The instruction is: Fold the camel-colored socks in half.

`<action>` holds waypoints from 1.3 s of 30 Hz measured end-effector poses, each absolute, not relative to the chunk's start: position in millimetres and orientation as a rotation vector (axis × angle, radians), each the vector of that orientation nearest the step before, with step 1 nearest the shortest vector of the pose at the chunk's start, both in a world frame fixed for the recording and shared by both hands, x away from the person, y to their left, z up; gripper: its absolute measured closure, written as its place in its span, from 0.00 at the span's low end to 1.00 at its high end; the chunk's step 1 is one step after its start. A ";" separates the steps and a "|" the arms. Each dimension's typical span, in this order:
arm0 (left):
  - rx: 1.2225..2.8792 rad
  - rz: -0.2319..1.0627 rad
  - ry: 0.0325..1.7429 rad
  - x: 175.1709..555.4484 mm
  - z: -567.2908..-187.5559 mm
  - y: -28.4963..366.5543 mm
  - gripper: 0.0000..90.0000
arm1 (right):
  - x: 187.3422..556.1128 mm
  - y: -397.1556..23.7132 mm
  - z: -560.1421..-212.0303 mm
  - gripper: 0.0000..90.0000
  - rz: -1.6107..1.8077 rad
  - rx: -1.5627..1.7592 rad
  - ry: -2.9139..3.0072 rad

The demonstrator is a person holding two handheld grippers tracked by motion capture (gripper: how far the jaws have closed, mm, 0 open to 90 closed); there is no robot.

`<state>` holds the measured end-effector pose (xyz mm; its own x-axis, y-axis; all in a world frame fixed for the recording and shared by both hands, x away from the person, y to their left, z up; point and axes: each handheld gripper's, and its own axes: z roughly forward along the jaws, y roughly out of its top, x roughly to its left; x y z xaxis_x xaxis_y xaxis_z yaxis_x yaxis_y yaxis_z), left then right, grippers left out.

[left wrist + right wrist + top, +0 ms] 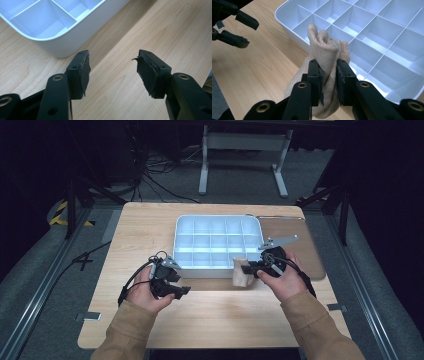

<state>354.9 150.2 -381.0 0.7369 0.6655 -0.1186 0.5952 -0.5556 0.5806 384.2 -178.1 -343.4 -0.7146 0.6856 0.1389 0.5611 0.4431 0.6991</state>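
Note:
A white divided tray [177,236] [284,23] [65,40] with several empty compartments lies at the middle of the wooden table. My right gripper [248,267] [329,70] is shut on a bunched beige cloth [242,275] [325,50], held up just in front of the tray's near rim. The cloth hangs down past the jaws toward the table. My left gripper [184,290] [112,72] stands open over bare wood by the tray's near left corner, with nothing between its fingers. It is also in the right gripper view [245,31] at the upper left.
The wooden table [215,315] has free room along its front and left side. A brown mat [300,240] lies under the tray's right side. Cables and a white table frame [245,155] stand on the floor behind.

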 end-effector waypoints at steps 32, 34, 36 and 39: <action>2.296 0.133 0.965 361.1 -377.0 163.8 0.52 | 445.7 -194.7 -320.3 0.84 1.001 1.134 2.440; 2.296 0.124 0.971 360.9 -377.3 163.8 0.52 | 449.8 -196.3 -320.3 0.84 0.991 1.141 2.434; 2.292 0.120 0.980 360.7 -377.6 163.6 0.52 | 453.4 -197.6 -320.7 0.84 0.973 1.142 2.431; 2.293 0.121 0.979 360.9 -378.0 163.6 0.52 | 458.4 -198.7 -322.3 0.84 0.938 1.132 2.430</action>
<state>360.9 163.6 -378.0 0.7193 0.6770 -0.1559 0.6187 -0.5221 0.5871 458.4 -198.7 -322.3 -0.6443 0.7647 0.0037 0.5688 0.4760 0.6707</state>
